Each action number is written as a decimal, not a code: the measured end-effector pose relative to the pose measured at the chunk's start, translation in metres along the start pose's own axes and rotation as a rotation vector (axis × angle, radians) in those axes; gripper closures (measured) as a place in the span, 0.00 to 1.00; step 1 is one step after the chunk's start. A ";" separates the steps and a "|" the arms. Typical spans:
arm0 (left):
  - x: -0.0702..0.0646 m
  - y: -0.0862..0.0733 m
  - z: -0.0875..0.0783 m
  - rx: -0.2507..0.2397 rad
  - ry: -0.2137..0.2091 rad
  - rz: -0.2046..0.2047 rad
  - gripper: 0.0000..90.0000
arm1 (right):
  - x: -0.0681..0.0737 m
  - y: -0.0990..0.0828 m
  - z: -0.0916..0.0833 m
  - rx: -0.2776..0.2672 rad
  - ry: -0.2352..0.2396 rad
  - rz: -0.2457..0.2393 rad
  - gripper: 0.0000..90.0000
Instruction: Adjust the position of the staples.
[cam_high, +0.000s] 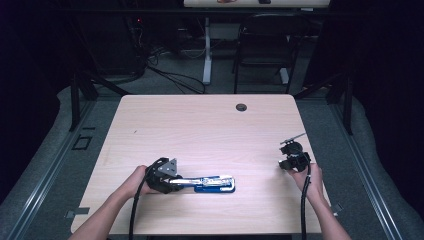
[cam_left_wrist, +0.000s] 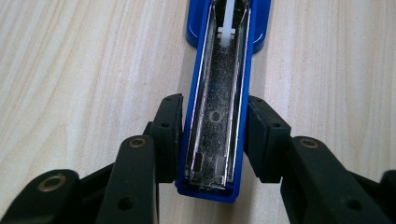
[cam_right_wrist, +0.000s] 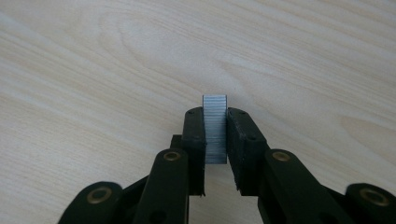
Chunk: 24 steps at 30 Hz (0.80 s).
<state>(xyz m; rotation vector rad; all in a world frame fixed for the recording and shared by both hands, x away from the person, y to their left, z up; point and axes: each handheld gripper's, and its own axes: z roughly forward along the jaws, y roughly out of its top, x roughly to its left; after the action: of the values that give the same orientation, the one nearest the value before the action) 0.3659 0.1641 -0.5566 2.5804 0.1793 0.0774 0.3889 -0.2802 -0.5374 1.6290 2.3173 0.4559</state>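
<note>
Right claw (cam_right_wrist: 215, 135) pinching staple strip (cam_right_wrist: 215, 128), left claw (cam_left_wrist: 214, 140) clamping stapler (cam_left_wrist: 219, 107)

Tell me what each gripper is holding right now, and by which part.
The left gripper clamps the open blue stapler across the sides of its near end. The right gripper pinches a strip of staples by its two flat sides.
</note>
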 end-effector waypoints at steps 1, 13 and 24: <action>0.000 0.000 0.000 0.001 0.000 0.000 0.67 | 0.001 0.000 -0.001 -0.007 0.001 -0.001 0.87; 0.000 -0.001 0.000 -0.002 -0.001 -0.005 0.67 | 0.016 0.000 -0.012 -0.024 0.029 -0.057 0.87; 0.000 -0.001 0.000 -0.001 -0.003 -0.005 0.67 | 0.034 -0.001 -0.018 -0.025 0.059 -0.123 0.87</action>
<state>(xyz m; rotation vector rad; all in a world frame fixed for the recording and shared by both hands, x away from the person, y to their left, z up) 0.3663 0.1648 -0.5575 2.5791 0.1847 0.0723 0.3700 -0.2502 -0.5221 1.4702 2.4279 0.5093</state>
